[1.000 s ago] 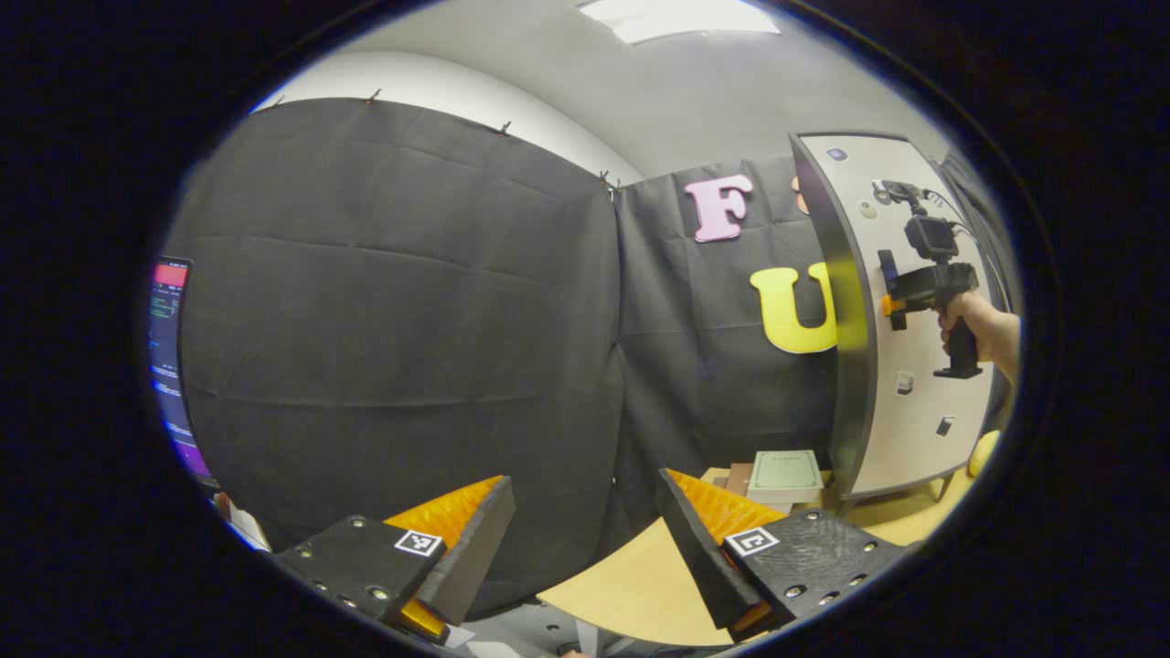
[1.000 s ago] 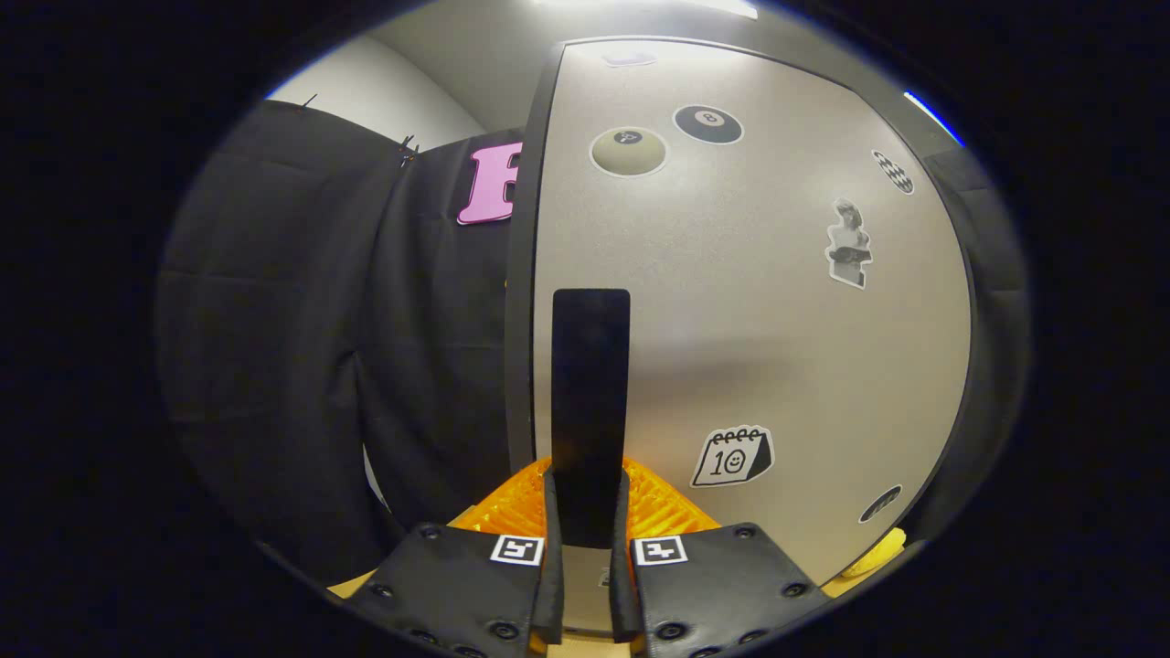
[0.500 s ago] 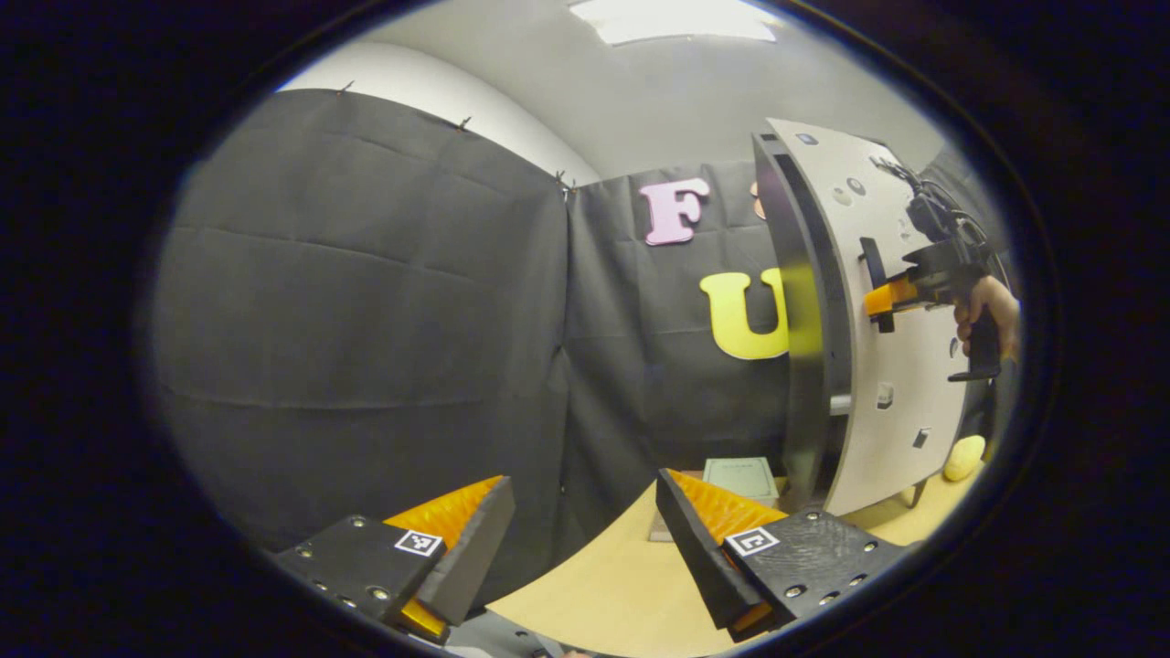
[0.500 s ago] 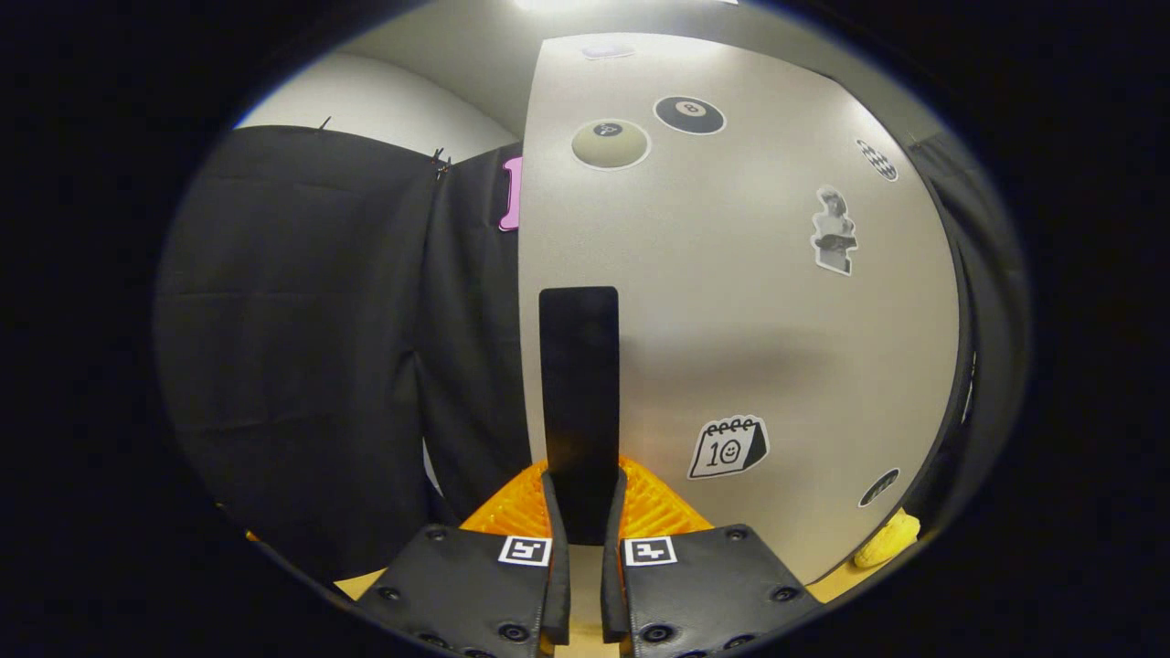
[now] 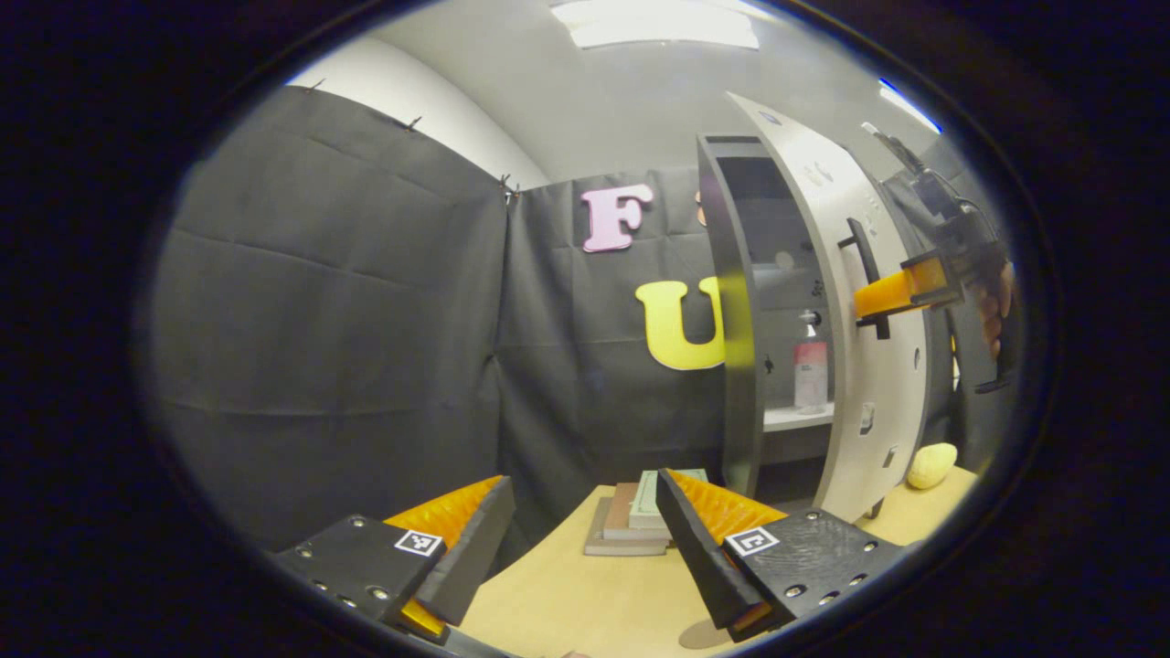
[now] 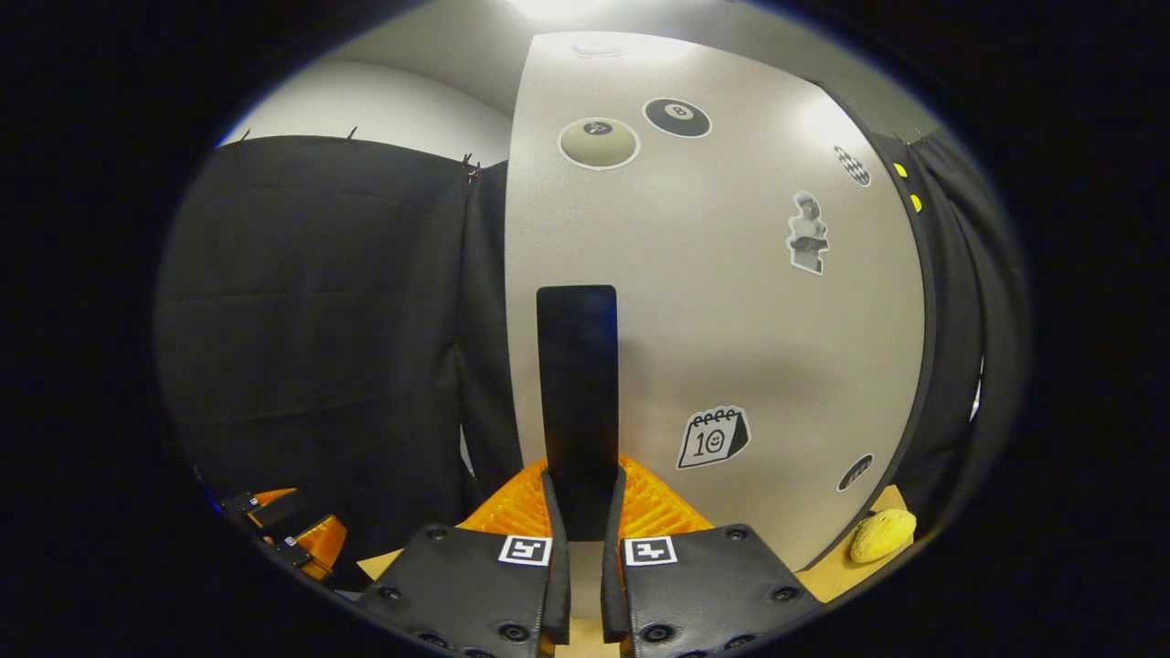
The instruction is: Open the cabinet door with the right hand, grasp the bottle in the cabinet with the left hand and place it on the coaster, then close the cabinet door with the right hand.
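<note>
Left gripper (image 5: 585, 539) held low over the counter (image 5: 585, 603), jaws wide apart, nothing between them. Just beyond its fingers, a stack of books (image 5: 631, 521); a round coaster (image 5: 699, 633) lies at the near edge. Cabinet (image 5: 731, 302) stands ajar. Bottle (image 5: 810, 370): upright on the inner shelf, slim, pale pinkish body, pump top. Cabinet door (image 6: 722, 302) carries stickers. Right gripper (image 6: 580, 512) has jaws clamped on the dark vertical door handle (image 6: 576, 384). Yellow lumpy object (image 6: 882, 535) on the counter by the door's foot.

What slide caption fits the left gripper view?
Right gripper holds cabinet door open, bottle visible inside.
</note>
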The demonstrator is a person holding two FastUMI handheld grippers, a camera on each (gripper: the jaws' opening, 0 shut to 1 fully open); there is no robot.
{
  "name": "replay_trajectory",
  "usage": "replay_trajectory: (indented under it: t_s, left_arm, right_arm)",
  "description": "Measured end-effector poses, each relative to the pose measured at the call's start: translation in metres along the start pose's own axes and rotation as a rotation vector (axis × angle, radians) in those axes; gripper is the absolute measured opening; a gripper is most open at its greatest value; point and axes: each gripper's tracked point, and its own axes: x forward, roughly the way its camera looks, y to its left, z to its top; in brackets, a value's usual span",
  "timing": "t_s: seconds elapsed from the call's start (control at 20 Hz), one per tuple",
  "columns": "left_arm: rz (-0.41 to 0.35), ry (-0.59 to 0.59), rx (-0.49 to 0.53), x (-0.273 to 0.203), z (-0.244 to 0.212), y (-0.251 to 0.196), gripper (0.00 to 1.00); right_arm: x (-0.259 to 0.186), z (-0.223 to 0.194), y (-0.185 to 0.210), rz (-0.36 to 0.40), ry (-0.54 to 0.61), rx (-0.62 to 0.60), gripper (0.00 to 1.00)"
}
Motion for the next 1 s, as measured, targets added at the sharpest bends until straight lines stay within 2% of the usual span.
replay_trajectory:
  t_s: [0.55,1.0]
  left_arm:
    - [-0.123,-0.014,0.014,-0.012,0.015,-0.115,0.96]
    - [-0.217,-0.021,0.005,-0.026,0.022,-0.184,0.96]
  right_arm:
    - [-0.011,0.002,-0.013,0.102,0.010,-0.006,0.15]
    - [-0.011,0.006,-0.015,0.105,0.015,-0.008,0.15]
